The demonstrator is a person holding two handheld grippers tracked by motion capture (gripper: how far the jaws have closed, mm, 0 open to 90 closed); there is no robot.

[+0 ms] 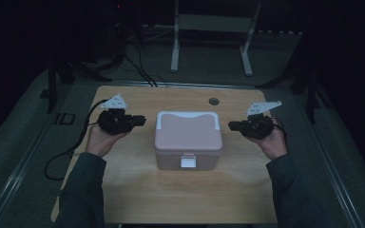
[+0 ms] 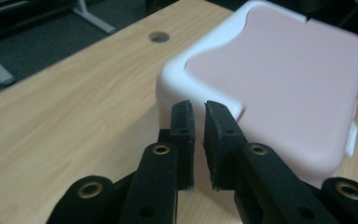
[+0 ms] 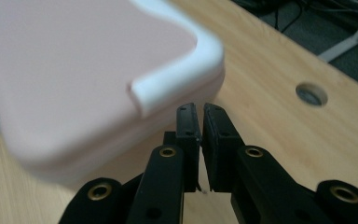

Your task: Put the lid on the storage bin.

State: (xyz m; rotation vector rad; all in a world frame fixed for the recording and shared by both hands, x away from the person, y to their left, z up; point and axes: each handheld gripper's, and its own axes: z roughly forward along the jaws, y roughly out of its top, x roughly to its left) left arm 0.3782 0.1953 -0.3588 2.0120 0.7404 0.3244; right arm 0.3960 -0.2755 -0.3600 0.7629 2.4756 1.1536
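**Two tools close in on a pink lidded box**

A pink storage box (image 1: 188,139) with a white-edged lid and a white front latch (image 1: 187,162) sits shut at the middle of the wooden surface (image 1: 138,190), flanked by a person's two hand-held tools. The left tool (image 1: 140,119) points at the box's left side from just beside it, its jaws parted by a narrow slit and grasping nothing; the left gripper view places its tips at the lid's white corner rim (image 2: 200,65). The right tool (image 1: 232,125) mirrors it on the opposite side, jaws likewise barely parted and empty, near the lid's far corner (image 3: 200,56). By the look of it the work has hardly begun: the approach is made, but the latch appears fastened, the lid is down, and neither tool has taken hold of the box
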